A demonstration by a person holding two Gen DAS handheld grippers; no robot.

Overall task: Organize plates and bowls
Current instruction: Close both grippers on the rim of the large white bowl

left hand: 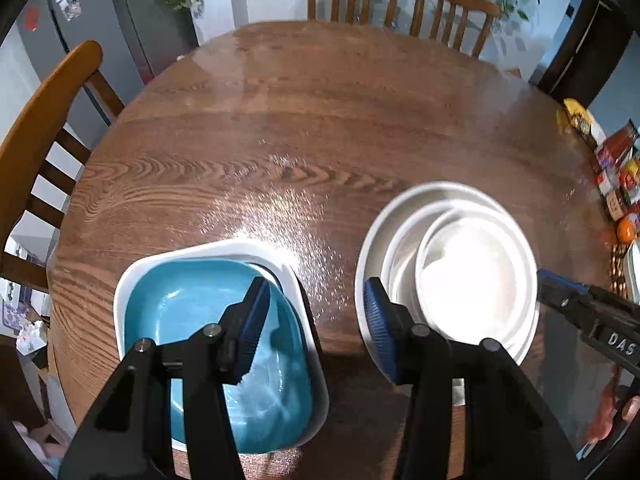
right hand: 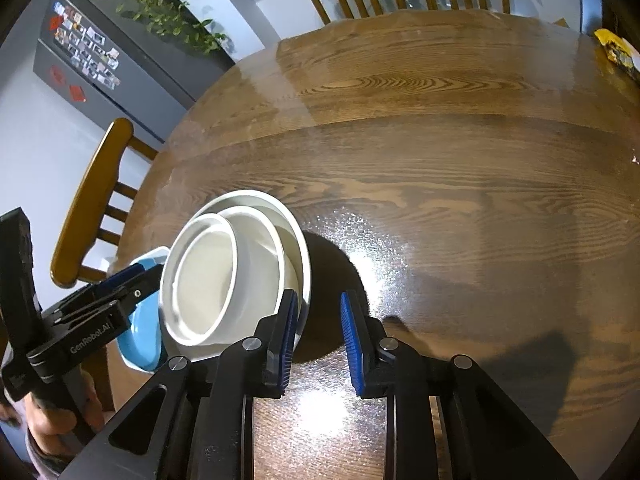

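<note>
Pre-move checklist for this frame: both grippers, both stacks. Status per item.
1. Nesting: blue dish sits inside white square dish: ok.
2. Centring: inner bowl sits off to one side of the stack on the round plate: not ok.
3. Free hand: left gripper has its jaws open over the gap between the stacks and holds nothing: ok.
4. Grasp: right gripper has its jaws open with only table between them. The plate's rim is beside one pad: not ok.
5. Spacing: the grippers are on opposite sides of the round stack: ok.
6. Placing room: bare wood beyond the stacks: ok.
</note>
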